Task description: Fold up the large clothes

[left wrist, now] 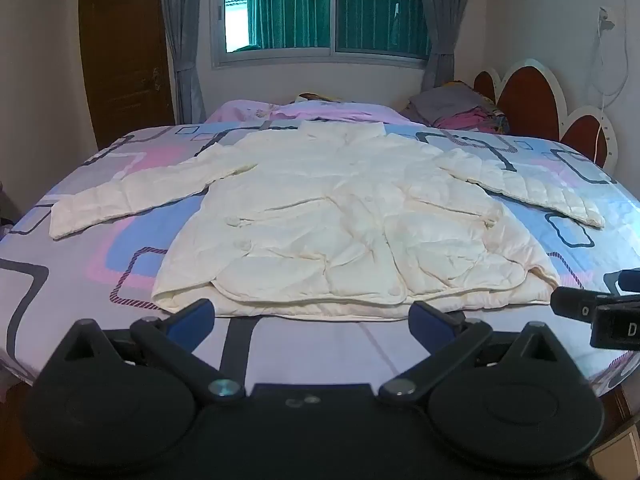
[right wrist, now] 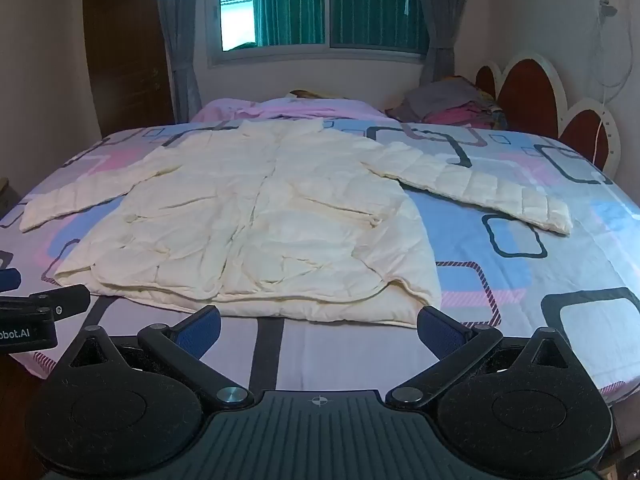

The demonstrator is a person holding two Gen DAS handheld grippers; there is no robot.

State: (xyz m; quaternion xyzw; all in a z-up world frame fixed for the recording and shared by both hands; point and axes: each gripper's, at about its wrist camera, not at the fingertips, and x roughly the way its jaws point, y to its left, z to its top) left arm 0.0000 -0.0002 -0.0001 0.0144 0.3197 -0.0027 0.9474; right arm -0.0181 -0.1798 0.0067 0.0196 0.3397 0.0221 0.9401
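A cream quilted jacket (left wrist: 340,220) lies flat on the bed, front up, collar toward the window, both sleeves spread out to the sides. It also shows in the right wrist view (right wrist: 256,224). My left gripper (left wrist: 316,316) is open and empty, just short of the jacket's hem near the bed's front edge. My right gripper (right wrist: 320,326) is open and empty, also just short of the hem, to the right of the left one. Part of the right gripper (left wrist: 600,312) shows at the right edge of the left wrist view.
The bed (left wrist: 80,264) has a sheet with blue, pink and grey squares. A pile of clothes (left wrist: 464,114) sits at the far right by the red and white headboard (left wrist: 532,100). A window with green curtains (left wrist: 320,8) and a brown door (left wrist: 124,52) are behind.
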